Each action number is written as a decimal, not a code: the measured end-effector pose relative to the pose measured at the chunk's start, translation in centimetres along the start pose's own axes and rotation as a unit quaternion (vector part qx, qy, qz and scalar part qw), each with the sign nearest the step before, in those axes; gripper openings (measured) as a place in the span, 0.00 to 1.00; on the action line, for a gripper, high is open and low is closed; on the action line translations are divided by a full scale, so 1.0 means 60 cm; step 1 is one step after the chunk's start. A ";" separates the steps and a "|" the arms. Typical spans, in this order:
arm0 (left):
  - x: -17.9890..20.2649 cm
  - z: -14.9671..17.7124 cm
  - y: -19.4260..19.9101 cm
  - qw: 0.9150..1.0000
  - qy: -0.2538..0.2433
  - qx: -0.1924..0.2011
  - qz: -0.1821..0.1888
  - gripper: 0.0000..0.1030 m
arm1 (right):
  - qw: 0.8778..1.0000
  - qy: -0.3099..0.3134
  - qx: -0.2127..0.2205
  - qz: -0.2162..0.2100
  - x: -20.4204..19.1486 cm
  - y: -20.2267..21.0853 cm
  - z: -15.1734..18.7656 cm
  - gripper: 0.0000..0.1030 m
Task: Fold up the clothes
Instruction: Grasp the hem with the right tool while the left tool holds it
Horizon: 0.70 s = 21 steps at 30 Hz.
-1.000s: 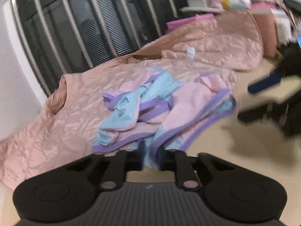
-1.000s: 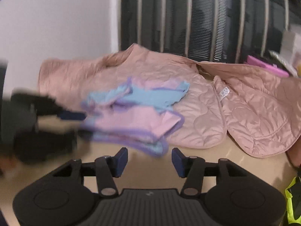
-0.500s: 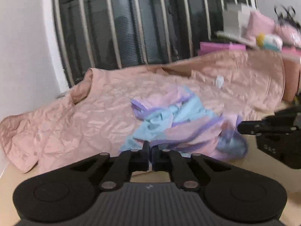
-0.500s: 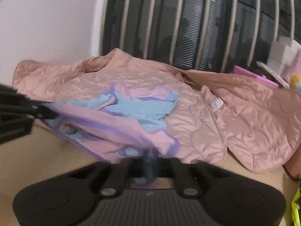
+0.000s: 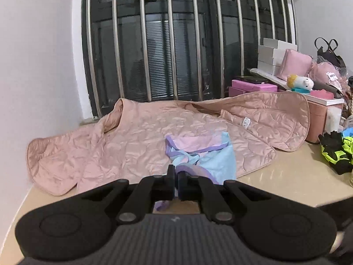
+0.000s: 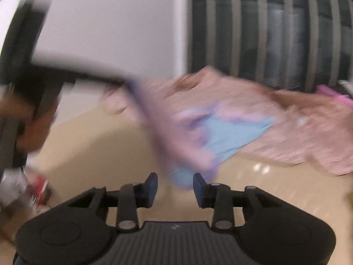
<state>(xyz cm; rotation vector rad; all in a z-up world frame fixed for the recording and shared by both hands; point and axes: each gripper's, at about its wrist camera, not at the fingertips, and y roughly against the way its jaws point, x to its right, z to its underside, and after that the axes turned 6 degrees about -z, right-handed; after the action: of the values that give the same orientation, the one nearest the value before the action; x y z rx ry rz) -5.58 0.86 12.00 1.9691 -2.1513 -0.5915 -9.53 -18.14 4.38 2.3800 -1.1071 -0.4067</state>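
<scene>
A small pink, light-blue and purple-trimmed garment (image 5: pixel 205 154) lies partly on a quilted pink jacket (image 5: pixel 132 145) spread over the beige table. My left gripper (image 5: pixel 176 177) is shut on the garment's purple edge and holds it lifted. In the blurred right wrist view the garment (image 6: pixel 220 137) stretches from the left gripper (image 6: pixel 123 81), at upper left, down toward my right gripper (image 6: pixel 175 184), which is open with the cloth's lower end hanging between and just beyond its fingertips.
A barred dark window (image 5: pixel 176 44) runs behind the table. At the right are pink boxes (image 5: pixel 253 87), a pink container (image 5: pixel 322 114), white boxes, a plush toy (image 5: pixel 301 82) and black-and-yellow gloves (image 5: pixel 335 152). A white wall (image 5: pixel 33 66) stands at left.
My left gripper has lifted and pulled back with the garment's edge, stretching it out. My right gripper, shut on the cloth half a second ago, has opened and moves fast.
</scene>
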 end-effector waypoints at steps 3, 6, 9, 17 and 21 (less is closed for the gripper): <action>0.000 0.000 0.011 1.000 -0.009 0.006 -0.005 0.02 | 0.999 0.009 0.011 0.028 -0.015 -0.046 -0.003 0.32; -0.009 0.009 -0.007 1.000 -0.010 -0.010 -0.024 0.02 | 0.998 -0.008 0.032 0.062 0.003 -0.085 -0.019 0.32; -0.012 0.025 -0.039 0.997 -0.028 -0.030 -0.059 0.02 | 0.997 -0.019 0.026 0.063 0.025 -0.118 -0.030 0.33; -0.044 0.051 -0.077 0.997 0.008 -0.062 -0.050 0.02 | 0.999 -0.029 -0.008 0.033 0.026 -0.145 -0.033 0.35; -0.055 0.056 -0.078 0.997 0.018 -0.065 -0.044 0.02 | 0.997 -0.061 0.003 0.051 0.044 -0.139 -0.043 0.35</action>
<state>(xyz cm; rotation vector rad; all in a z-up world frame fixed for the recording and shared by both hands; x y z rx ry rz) -2.19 4.44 7.56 1.9976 -1.9613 -0.6848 -1.42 -14.78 1.91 2.3176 -1.2793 -0.5203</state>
